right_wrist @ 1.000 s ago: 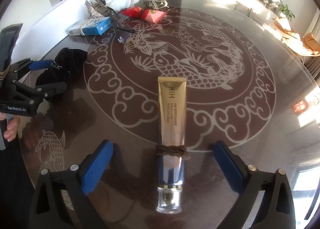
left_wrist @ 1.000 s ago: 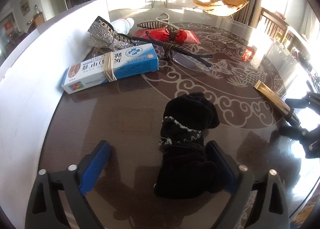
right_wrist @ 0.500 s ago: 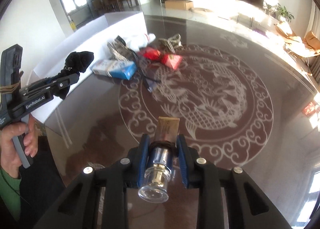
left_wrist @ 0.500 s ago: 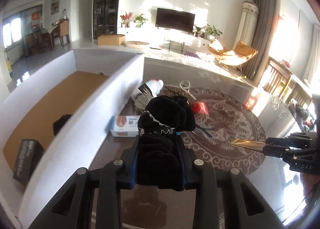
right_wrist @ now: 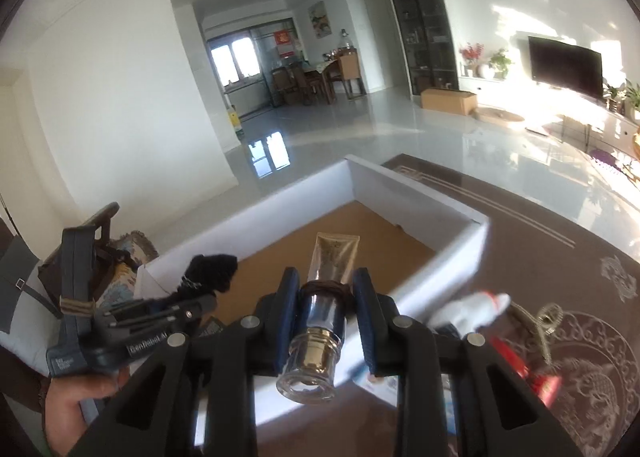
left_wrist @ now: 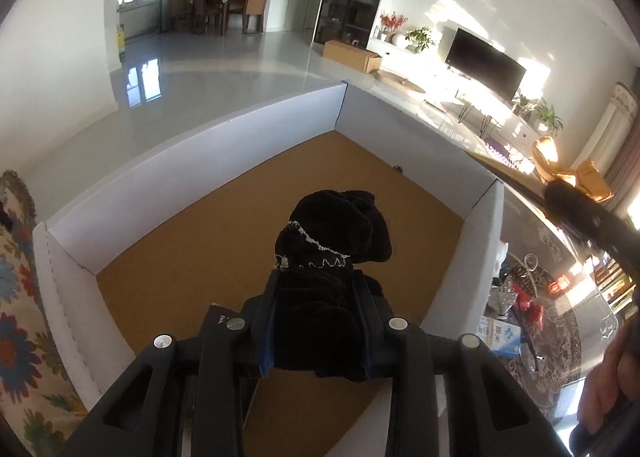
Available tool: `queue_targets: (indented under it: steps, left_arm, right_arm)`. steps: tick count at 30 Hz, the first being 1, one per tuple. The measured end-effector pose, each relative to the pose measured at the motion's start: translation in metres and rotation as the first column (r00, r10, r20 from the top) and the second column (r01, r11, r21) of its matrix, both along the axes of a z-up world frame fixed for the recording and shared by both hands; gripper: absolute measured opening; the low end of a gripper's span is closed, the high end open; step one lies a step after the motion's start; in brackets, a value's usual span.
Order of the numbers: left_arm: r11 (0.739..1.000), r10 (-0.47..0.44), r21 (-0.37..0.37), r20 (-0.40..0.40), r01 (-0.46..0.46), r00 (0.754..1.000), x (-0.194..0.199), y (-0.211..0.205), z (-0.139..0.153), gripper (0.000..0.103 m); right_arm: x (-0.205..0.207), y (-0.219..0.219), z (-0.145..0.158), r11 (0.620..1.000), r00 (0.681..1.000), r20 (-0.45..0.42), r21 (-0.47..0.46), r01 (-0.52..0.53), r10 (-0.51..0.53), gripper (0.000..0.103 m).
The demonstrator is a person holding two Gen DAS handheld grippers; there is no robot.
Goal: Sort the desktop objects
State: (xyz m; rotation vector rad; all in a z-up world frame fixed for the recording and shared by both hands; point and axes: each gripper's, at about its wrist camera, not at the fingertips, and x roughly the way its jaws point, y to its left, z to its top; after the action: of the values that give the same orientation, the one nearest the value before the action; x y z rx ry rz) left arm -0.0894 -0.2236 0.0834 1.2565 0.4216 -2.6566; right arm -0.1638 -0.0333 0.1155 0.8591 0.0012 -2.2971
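My left gripper (left_wrist: 318, 317) is shut on a black fabric bundle (left_wrist: 332, 225) with white stitching, held above the brown floor of a white-walled cardboard box (left_wrist: 192, 161). My right gripper (right_wrist: 326, 321) is shut on a gold cosmetic tube (right_wrist: 334, 257) by its silver neck, clear cap toward the camera, over the near wall of the same box (right_wrist: 416, 193). In the right wrist view the left gripper (right_wrist: 188, 297) with the black bundle (right_wrist: 212, 269) hangs over the box's left end, held by a hand (right_wrist: 76, 401).
A black item (left_wrist: 218, 321) lies in the box under my left gripper. On the patterned table (right_wrist: 580, 297) right of the box lie a blue-and-white carton (left_wrist: 500, 333), a white bottle (right_wrist: 468, 309), a red packet (right_wrist: 528, 369) and a hair claw (right_wrist: 540, 321). A floral cushion (left_wrist: 20, 317) sits left.
Both grippers shut on their objects on the table, lifted them and swung left. The bundle and the tube now hang over the box instead of over the table.
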Motion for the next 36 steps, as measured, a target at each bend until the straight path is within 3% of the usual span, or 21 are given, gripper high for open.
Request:
queue_targets:
  steps: [3,5,6,7,10,13,16,20,23,26,28,32,36]
  left_arm:
    - [1.000,0.012,0.001,0.089,-0.012,0.996,-0.014,-0.003,-0.021,0.037]
    - [1.000,0.009,-0.004,0.134,-0.008,0.991,-0.020,0.000,-0.032,0.054]
    - [1.000,0.014,-0.015,0.142,-0.012,0.990,-0.021,0.001,-0.034,0.072]
    - [1.000,0.019,-0.023,0.145,-0.016,0.989,-0.022,0.001,-0.034,0.082]
    - [0.999,0.024,-0.043,0.119,-0.019,0.993,-0.020,0.005,-0.030,0.086]
    - [0.996,0.057,-0.075,0.086,-0.051,0.995,-0.017,0.009,-0.025,0.086]
    - [0.996,0.029,-0.082,-0.024,-0.031,0.999,-0.005,0.027,-0.005,0.086]
    - [0.988,-0.148,-0.066,-0.188,0.137,0.971,0.016,0.085,0.027,0.086]
    - [0.955,-0.287,0.010,-0.235,0.297,0.929,0.026,0.138,0.034,0.087]
    - [0.882,-0.431,0.116,-0.198,0.457,0.880,0.030,0.196,0.015,0.096]
    - [0.860,-0.484,0.113,-0.131,0.498,0.865,0.030,0.232,-0.008,0.096]
    - [0.838,-0.544,-0.040,0.001,0.544,0.839,0.041,0.286,-0.054,0.095]
    - [0.811,-0.569,-0.147,0.027,0.567,0.822,0.051,0.297,-0.081,0.095]
  right_arm:
    - [-0.040,-0.057,-0.023,0.999,0.998,0.052,0.037,-0.038,0.036,0.029]
    - [-0.067,-0.080,-0.041,0.998,0.992,0.118,0.055,-0.042,0.035,0.034]
    - [-0.080,-0.087,-0.053,0.997,0.984,0.174,0.061,-0.049,0.037,0.047]
    - [-0.090,-0.089,-0.062,0.997,0.976,0.215,0.067,-0.045,0.030,0.054]
    - [-0.095,-0.079,-0.074,0.998,0.972,0.237,0.060,-0.019,0.004,0.058]
    - [-0.080,-0.045,-0.073,0.999,0.977,0.211,0.039,0.015,-0.023,0.062]
    - [-0.051,0.002,-0.067,0.998,0.986,0.156,0.030,0.056,-0.060,0.066]
    - [0.004,0.085,-0.066,0.993,0.990,0.070,0.027,0.119,-0.120,0.078]
    - [0.059,0.153,-0.078,0.973,0.979,-0.008,0.107,0.205,-0.205,0.083]
    - [0.108,0.214,-0.105,0.922,0.950,-0.051,0.230,0.311,-0.308,0.083]
    - [0.132,0.249,-0.123,0.887,0.925,-0.032,0.274,0.372,-0.378,0.083]
    - [0.160,0.308,-0.152,0.825,0.859,0.051,0.311,0.472,-0.510,0.083]
    - [0.176,0.321,-0.169,0.786,0.827,0.060,0.357,0.504,-0.558,0.083]
